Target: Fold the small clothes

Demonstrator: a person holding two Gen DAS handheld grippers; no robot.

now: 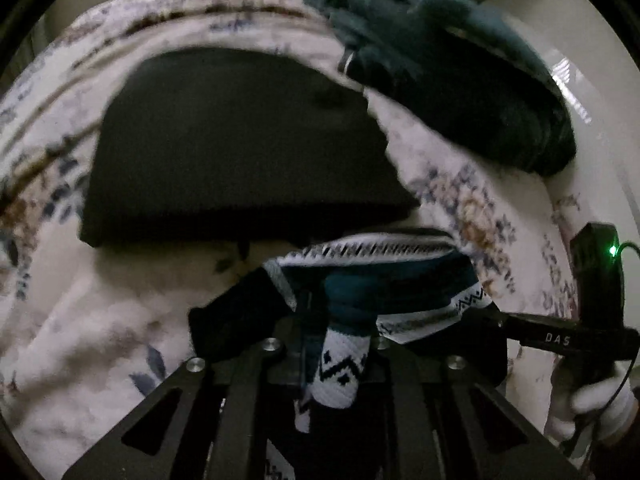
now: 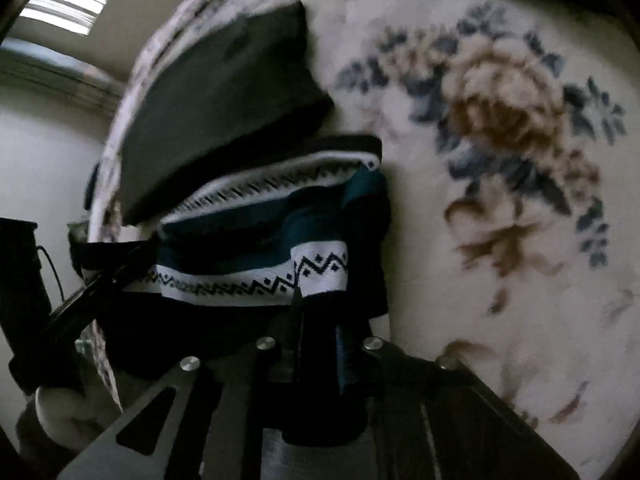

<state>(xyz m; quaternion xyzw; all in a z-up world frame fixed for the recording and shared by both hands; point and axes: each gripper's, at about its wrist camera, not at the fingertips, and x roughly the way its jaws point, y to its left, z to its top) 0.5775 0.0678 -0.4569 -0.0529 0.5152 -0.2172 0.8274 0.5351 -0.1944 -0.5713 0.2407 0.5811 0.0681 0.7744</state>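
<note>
- Looking along the left wrist view, 3 garments show on the floral bedspread (image 1: pixel 80 340): 1 patterned knit garment (image 1: pixel 380 276) in teal, black and white with zigzag bands, 1 flat black folded cloth (image 1: pixel 240 160) behind it, and 1 dark teal fuzzy garment (image 1: pixel 440 60) heaped at the upper right edge.
- 2 grippers appear here; the left gripper (image 1: pixel 336 340) has its jaws drawn close together, pinching a fold of the knit garment, whose white zigzag band hangs down between the fingers.
- The right gripper (image 1: pixel 500 320) comes in from the right and touches the same garment's right edge; its jaw gap is hidden by cloth in this view. A white-gloved hand (image 1: pixel 592 404) holds its handle.
- The knit garment lies bunched directly at the left gripper's tips, just in front of the black cloth.
- Turning to the right wrist view, 2 garments show: the knit garment (image 2: pixel 260 248) and the black folded cloth (image 2: pixel 224 120), on the bedspread (image 2: pixel 500 240).
- The right gripper (image 2: pixel 320 320) is nearly closed on dark and teal fabric of the knit garment, which drapes over its tips.
- The left gripper (image 2: pixel 92 284) reaches the garment's left end.
</note>
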